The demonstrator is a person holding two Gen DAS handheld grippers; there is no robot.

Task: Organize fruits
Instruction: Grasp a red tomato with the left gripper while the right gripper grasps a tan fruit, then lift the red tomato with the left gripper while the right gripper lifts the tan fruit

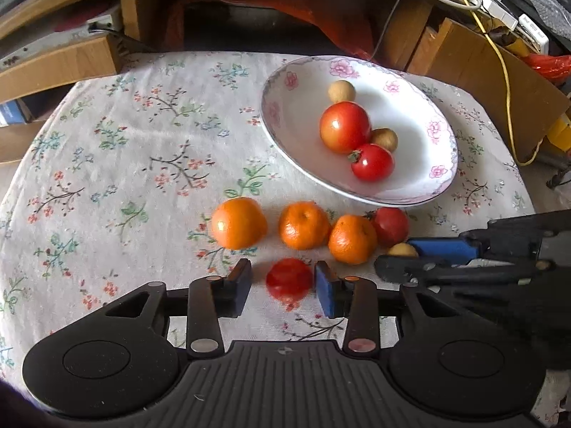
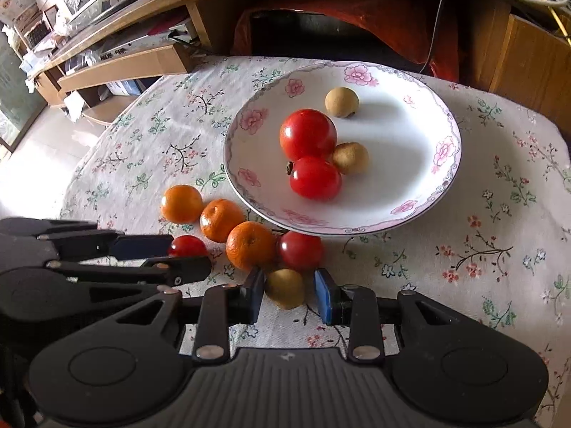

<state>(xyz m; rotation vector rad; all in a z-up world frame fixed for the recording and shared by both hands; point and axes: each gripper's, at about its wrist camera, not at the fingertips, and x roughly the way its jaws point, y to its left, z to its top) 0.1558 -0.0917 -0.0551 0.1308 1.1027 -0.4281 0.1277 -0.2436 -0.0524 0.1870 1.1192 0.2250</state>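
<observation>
plate (image 2: 442, 192) on tablecloth (image 2: 481, 249), far side; in it two tomatoes (image 2: 307, 134) touching, one longan (image 2: 350, 158) beside them, another longan (image 2: 342, 102) behind. before plate: row of three tangerines (image 1: 304, 225), tomato (image 1: 392, 225) at right end. nearer: small tomato (image 1: 289, 280) between left gripper (image 1: 283, 283) pads; longan (image 2: 285, 288) between right gripper (image 2: 289, 294) pads.

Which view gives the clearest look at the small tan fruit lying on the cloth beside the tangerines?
The right wrist view: the tan fruit sits front and centre between the right gripper pads, nearly whole. In the left wrist view only a sliver of that fruit shows, behind the right gripper's finger at the frame's right side.
</observation>
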